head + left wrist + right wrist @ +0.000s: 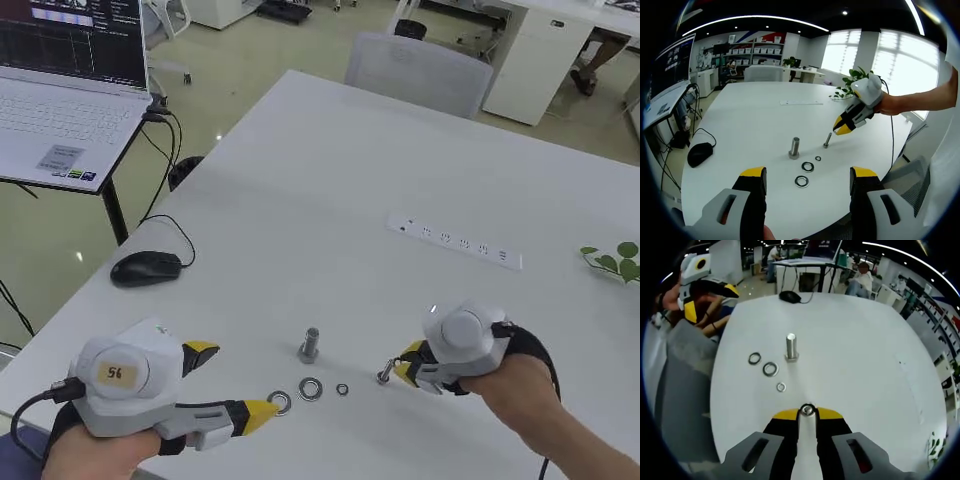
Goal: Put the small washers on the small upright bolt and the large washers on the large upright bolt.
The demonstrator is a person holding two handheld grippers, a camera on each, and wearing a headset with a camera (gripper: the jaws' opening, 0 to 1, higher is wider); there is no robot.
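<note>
The large upright bolt [309, 345] [794, 148] [791, 347] stands on the white table [330, 210]. To its right is the small upright bolt [384, 375] [827, 140]. My right gripper [408, 367] [840, 131] [807, 412] has its tips at this bolt's top and is shut on what looks like a small washer [807, 410]. Two large washers [280, 402] [311, 388] and one small washer [342, 389] lie flat in front of the large bolt. My left gripper [231, 379] [808, 172] hovers open and empty just left of the nearest large washer [801, 181].
A black mouse [146, 267] with its cable lies at the table's left edge. A white power strip [455, 241] lies further back, and plant leaves [615, 260] reach in at the right edge. A laptop [60, 100] sits on a separate stand at the left.
</note>
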